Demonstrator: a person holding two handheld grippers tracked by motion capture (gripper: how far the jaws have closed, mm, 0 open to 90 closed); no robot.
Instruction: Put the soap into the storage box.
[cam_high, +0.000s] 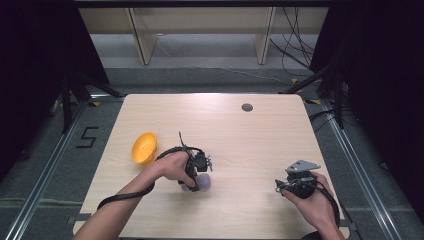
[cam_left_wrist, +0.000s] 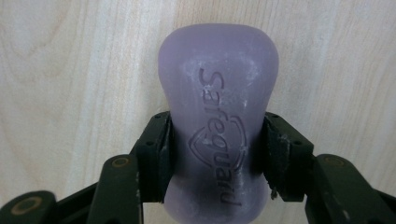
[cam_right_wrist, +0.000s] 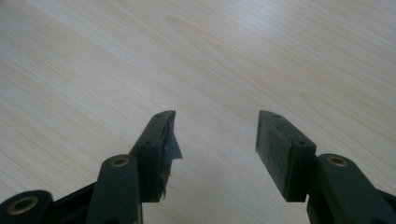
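On the table (cam_high: 235, 135), left gripper (cam_left_wrist: 217, 154) jaws clamp the purple soap (cam_left_wrist: 217, 121); right gripper (cam_right_wrist: 217, 144) jaws apart.

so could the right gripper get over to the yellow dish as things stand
Probably not directly: the yellow dish lies at the table's far left, and the left gripper, shut on the purple soap, sits between it and the open right gripper.
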